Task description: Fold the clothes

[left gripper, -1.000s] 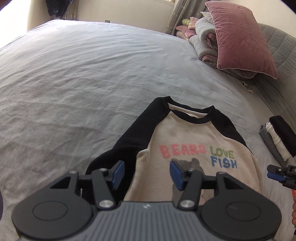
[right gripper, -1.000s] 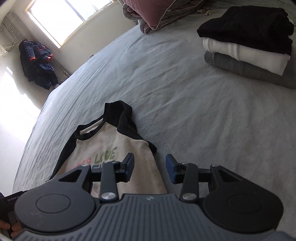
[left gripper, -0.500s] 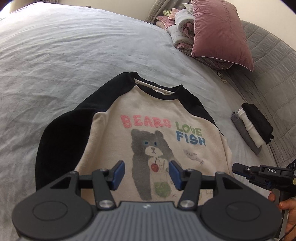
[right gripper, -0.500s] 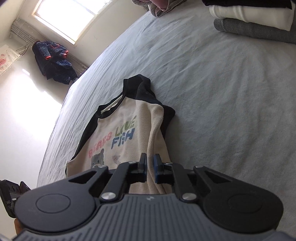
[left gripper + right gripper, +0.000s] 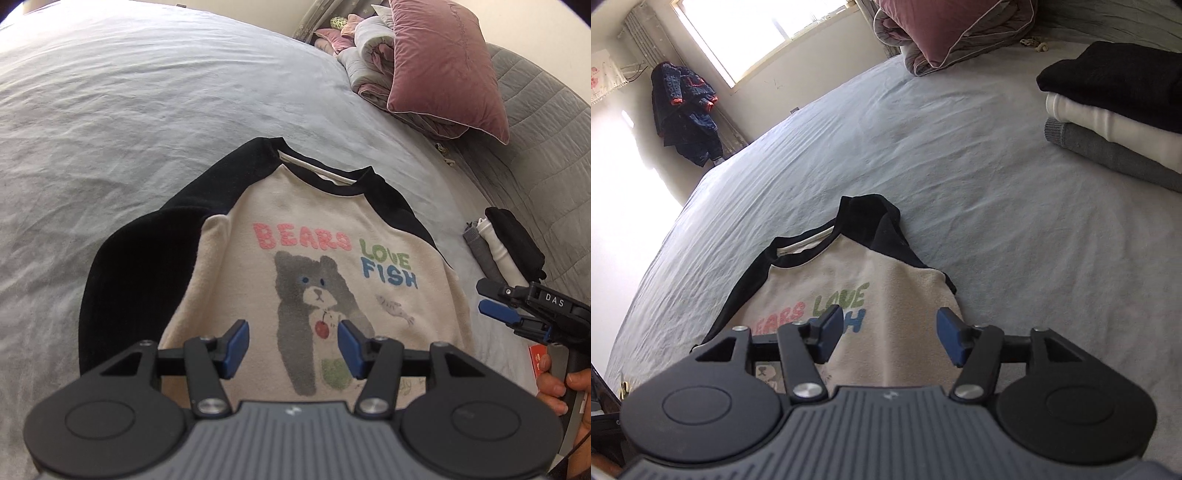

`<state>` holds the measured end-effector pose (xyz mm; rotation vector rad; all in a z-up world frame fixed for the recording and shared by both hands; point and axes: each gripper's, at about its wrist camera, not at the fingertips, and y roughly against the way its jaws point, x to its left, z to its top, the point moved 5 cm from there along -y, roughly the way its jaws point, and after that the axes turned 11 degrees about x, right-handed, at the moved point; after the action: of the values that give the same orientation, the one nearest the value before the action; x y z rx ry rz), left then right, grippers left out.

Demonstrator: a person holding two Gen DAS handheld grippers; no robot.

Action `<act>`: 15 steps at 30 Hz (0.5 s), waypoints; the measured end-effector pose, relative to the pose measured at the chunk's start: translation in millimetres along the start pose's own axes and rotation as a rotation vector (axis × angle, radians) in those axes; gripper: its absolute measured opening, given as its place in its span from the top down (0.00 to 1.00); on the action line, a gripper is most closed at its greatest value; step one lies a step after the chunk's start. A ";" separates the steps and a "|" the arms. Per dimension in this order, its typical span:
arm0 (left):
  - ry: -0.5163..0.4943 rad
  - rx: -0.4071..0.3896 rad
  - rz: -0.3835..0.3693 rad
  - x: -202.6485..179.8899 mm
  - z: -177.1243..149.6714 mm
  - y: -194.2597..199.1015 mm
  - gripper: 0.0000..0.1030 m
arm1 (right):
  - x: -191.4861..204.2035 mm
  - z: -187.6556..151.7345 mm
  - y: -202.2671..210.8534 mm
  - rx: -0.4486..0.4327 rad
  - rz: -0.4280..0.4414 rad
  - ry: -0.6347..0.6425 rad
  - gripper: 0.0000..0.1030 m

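Observation:
A cream sweatshirt [image 5: 314, 206] with black sleeves and a bear print lies face up on the grey bed [image 5: 129, 110]. Its left sleeve runs down along the body, and the right sleeve is mostly hidden. My left gripper [image 5: 293, 347] hovers open over the bear print near the hem, holding nothing. My right gripper [image 5: 890, 332] hangs over the sweatshirt [image 5: 905, 280] at its right side. Its jaws are opening, with only the cloth lying below them. From the left wrist the right gripper [image 5: 493, 298] shows at the shirt's right edge, its fingers apart.
A stack of folded black, white and grey clothes [image 5: 1115, 122] sits on the bed to the right of the shirt. A pink pillow and bundled bedding [image 5: 443, 62] lie by the quilted headboard. A person's hand [image 5: 554, 391] grips the right handle. A dark jacket [image 5: 683, 114] hangs near the window.
The right jaws closed over the shirt's right hem half a second ago and now stand apart again. The left view tipped downward, bringing the whole bear print into sight.

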<state>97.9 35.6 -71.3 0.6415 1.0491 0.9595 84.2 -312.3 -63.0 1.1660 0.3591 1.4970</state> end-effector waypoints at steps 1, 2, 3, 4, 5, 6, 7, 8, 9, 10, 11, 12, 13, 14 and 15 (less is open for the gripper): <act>-0.003 0.002 0.014 4.8 -0.9 0.1 0.48 | -6.6 -1.3 0.2 0.007 -0.014 -0.005 0.41; -0.007 0.006 0.032 10.4 -2.1 -0.1 0.48 | -13.3 -3.9 0.6 0.019 -0.026 -0.012 0.42; -0.011 0.010 0.050 15.9 -3.3 -0.4 0.48 | -21.1 -6.9 0.3 0.039 -0.036 -0.023 0.42; -0.018 0.012 0.073 22.2 -5.0 -1.0 0.48 | -29.4 -11.2 0.6 0.063 -0.037 -0.036 0.42; -0.028 0.011 0.093 27.5 -6.3 -1.9 0.49 | -34.7 -16.0 1.9 0.084 -0.027 -0.046 0.42; -0.046 0.005 0.117 32.6 -7.5 -2.7 0.54 | -40.0 -20.9 3.3 0.105 -0.017 -0.055 0.42; -0.071 -0.005 0.160 38.2 -8.5 -3.8 0.61 | -45.3 -25.7 4.6 0.126 -0.007 -0.065 0.42; -0.087 -0.016 0.197 42.5 -8.7 -4.1 0.78 | -49.1 -30.6 6.1 0.146 0.006 -0.070 0.45; -0.095 -0.026 0.223 45.8 -8.5 -4.0 0.86 | -50.1 -35.2 7.1 0.163 0.021 -0.065 0.47; -0.091 -0.031 0.229 48.0 -8.1 -3.5 0.86 | -50.3 -39.3 7.5 0.178 0.034 -0.058 0.49; -0.081 -0.035 0.224 49.6 -7.6 -2.7 0.86 | -49.8 -43.0 7.1 0.195 0.045 -0.051 0.54; -0.074 -0.037 0.222 50.1 -7.6 -2.0 0.86 | -48.4 -46.2 5.6 0.215 0.054 -0.045 0.69; -0.073 -0.039 0.225 49.0 -8.0 -1.4 0.86 | -46.9 -49.4 4.1 0.234 0.064 -0.038 0.80; -0.074 -0.038 0.229 46.9 -8.2 -0.4 0.86 | -45.6 -51.2 3.4 0.245 0.072 -0.036 0.89; -0.074 -0.035 0.231 44.4 -8.2 1.0 0.86 | -43.5 -50.5 4.7 0.240 0.083 -0.039 0.89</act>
<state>97.9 75.5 -92.3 0.7749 0.9033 1.1430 34.6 -333.1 -102.6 1.4126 0.4787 1.5304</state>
